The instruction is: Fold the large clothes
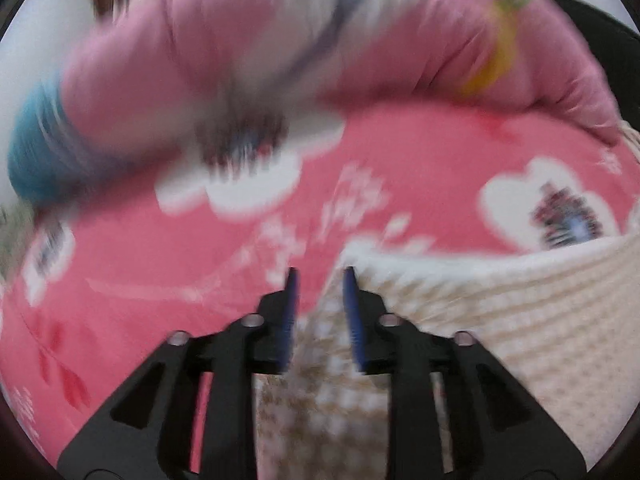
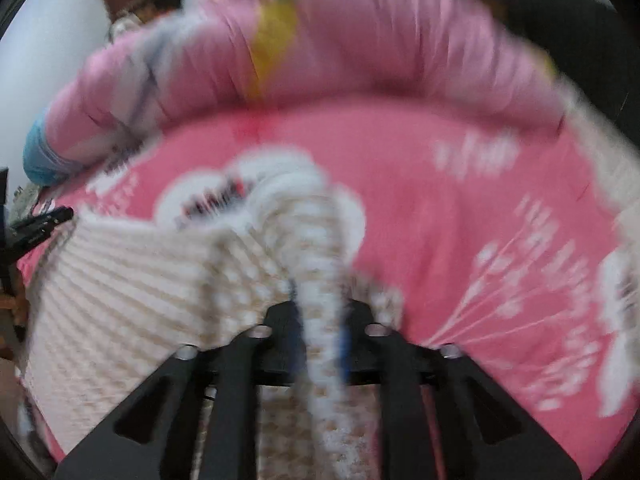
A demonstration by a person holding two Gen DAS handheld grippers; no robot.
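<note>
Pink floral bedsheet [image 1: 400, 168] is lying under everything, a pink quilt [image 1: 280, 40] bunching along its far edge.
Cream knit garment [image 2: 120, 288] is spreading across the sheet; right gripper [image 2: 320, 320] is pinching a fold of it, while left gripper [image 1: 320, 276] is hovering with fingers apart at its edge.

Left tool [image 1: 321, 276] sits low at centre frame, fingers parted. Right tool [image 2: 320, 312], also low centre, is clamped on cream knit cloth [image 2: 320, 264].
</note>
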